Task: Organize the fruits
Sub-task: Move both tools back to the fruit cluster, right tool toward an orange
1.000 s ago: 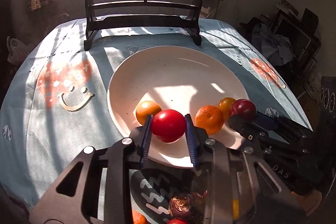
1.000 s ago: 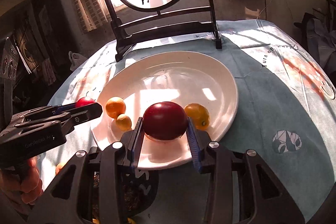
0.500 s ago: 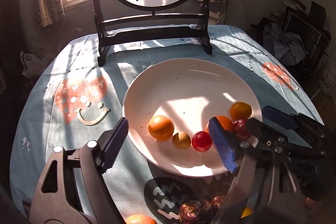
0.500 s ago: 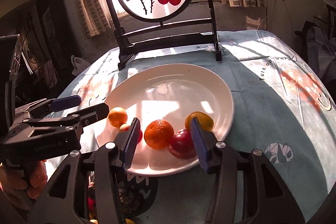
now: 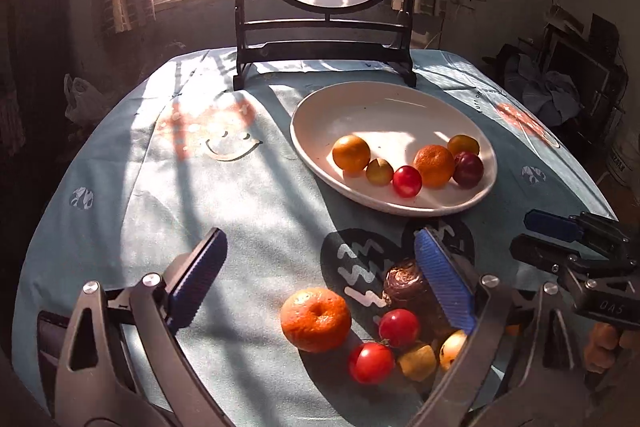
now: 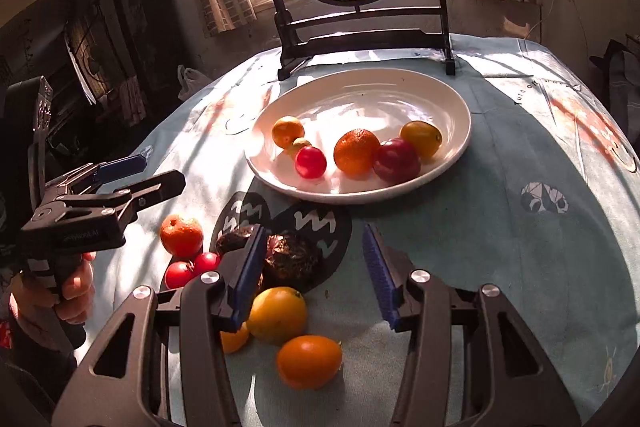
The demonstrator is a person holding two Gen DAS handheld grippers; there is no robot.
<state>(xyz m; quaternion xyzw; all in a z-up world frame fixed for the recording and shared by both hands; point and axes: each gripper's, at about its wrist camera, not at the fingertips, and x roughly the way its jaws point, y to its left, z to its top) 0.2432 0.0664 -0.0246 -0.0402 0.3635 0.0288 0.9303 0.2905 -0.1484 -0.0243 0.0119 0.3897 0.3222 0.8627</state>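
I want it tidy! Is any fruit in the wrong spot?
Yes. Six fruits sit on the white plate, but a pile still lies loose on the tablecloth near its front edge, like the big orange and two red tomatoes.

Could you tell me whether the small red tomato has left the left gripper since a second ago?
Yes. The small red tomato now lies on the white plate; the left gripper, jaws opening, has drawn back.

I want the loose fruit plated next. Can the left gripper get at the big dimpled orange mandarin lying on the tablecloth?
Probably yes. The left gripper has its jaws opening, nothing between them, and the big dimpled orange mandarin lies just ahead with bare cloth on its left.
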